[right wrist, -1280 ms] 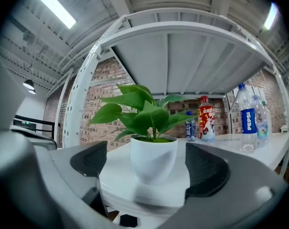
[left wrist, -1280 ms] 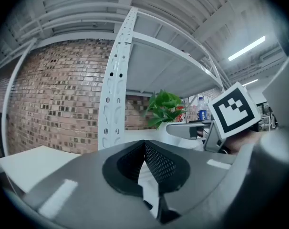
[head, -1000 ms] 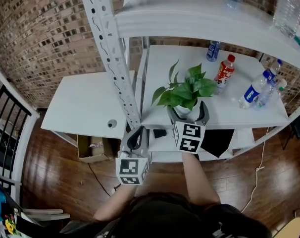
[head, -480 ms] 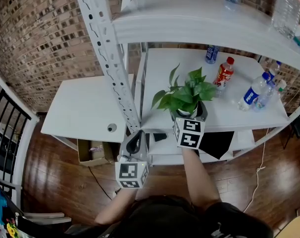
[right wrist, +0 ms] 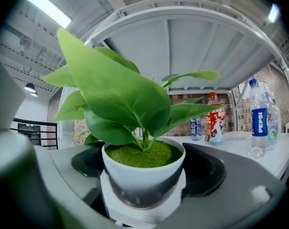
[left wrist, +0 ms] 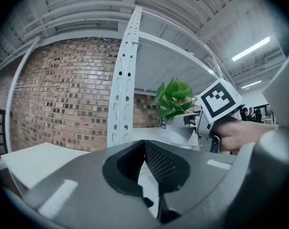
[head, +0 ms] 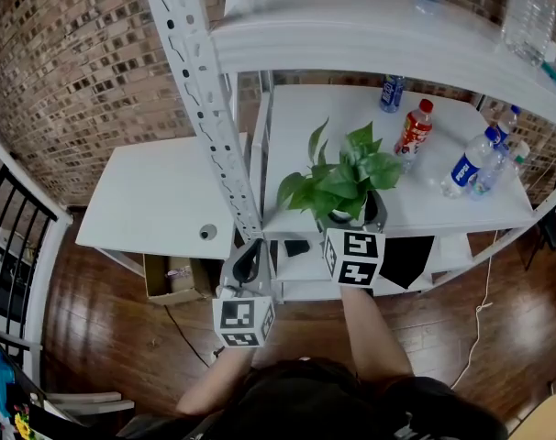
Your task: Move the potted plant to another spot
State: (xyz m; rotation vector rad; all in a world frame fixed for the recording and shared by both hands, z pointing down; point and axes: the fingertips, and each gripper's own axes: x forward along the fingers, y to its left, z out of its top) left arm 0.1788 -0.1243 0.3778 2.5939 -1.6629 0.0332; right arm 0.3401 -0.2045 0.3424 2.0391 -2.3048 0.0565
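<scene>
White pot of the potted plant (head: 344, 183) sits upright btwn the 2 jaws of the right gripper (head: 351, 213), which have just been closing and now pinch its sides, at the front edge of the middle shelf (head: 461, 216). It lies straight ahead of that level-pointing gripper, stem axis vertical, so any shift prob. needs a level wrist or the pot tips; bottles (head: 468, 170) stand well apart to the right. Lower left by the shelf post (head: 209, 108), the left gripper (head: 250, 258) hangs with jaws pressed together on nothing, far less handy.
</scene>
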